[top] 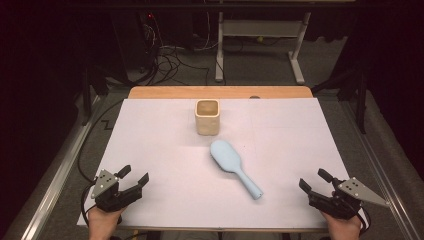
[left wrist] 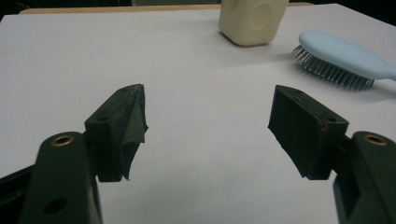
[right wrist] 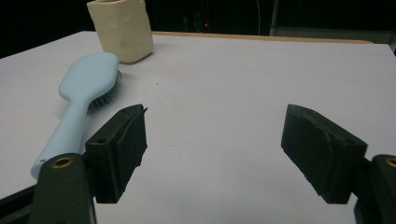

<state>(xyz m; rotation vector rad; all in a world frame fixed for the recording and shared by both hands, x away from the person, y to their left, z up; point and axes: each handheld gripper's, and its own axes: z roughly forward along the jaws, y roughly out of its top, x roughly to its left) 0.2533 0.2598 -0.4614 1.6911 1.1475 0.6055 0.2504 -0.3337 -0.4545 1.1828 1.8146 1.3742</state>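
A light blue hairbrush [top: 231, 164] lies bristles down in the middle of the white table sheet [top: 165, 150], its handle pointing to the near right. Behind it stands a cream square cup [top: 207, 117], upright and hollow. My left gripper [top: 135, 176] rests at the near left corner, open, with nothing between its jaws. At the near right corner my right gripper [top: 314, 179] is open too and holds nothing. The left gripper view has the hairbrush [left wrist: 341, 58] at far right and the cup [left wrist: 252, 19] at top. The right gripper view has the hairbrush [right wrist: 81, 98] left of its jaws and the cup [right wrist: 122, 29] beyond.
A wooden table edge [top: 220, 92] runs behind the white sheet. Dark floor with cables [top: 170, 60] and a white desk frame [top: 260, 35] lie beyond the table. Metal rails [top: 55, 175] flank both sides.
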